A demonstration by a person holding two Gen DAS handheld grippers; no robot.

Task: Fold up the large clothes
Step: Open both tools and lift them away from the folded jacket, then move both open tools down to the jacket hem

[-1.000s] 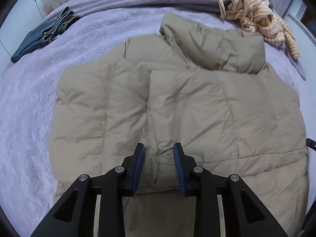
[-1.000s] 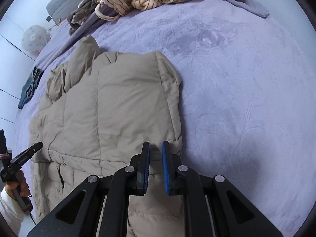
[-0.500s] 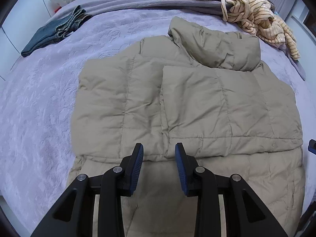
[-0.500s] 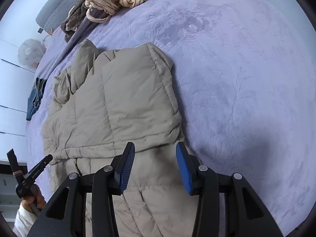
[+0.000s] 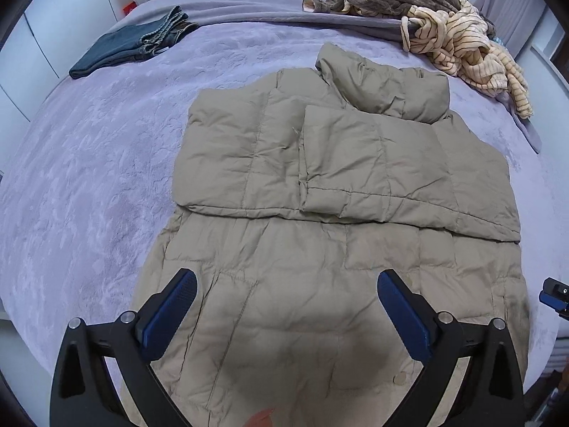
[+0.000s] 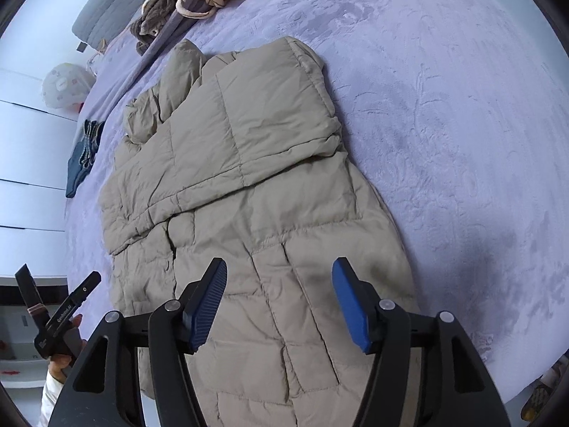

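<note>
A home bedroom is shown. A bed [image 5: 106, 149] covered with a lilac plush blanket is strewn with folded jeans [image 5: 131, 44] and striped knitwear [image 5: 466, 53], flanked by white wardrobe doors [image 6: 25, 163].

the quilted puffer jacket [image 5: 341, 249] was seen in a plain khaki-beige, stitched into padded panels. the bedspread [image 5: 106, 163] under it was a soft lavender with an embossed leafy pattern. folded jeans [image 5: 131, 46] were shown in dark blue denim. a crumpled garment [image 5: 466, 53] was patterned in cream with thin dark stripes, and beside it a fuzzy brown blanket [image 5: 391, 0] was noted. the left gripper [image 5: 284, 316] and the right gripper [image 6: 281, 302] were both coloured black, with ribbed blue pads [image 6: 208, 302].
</note>
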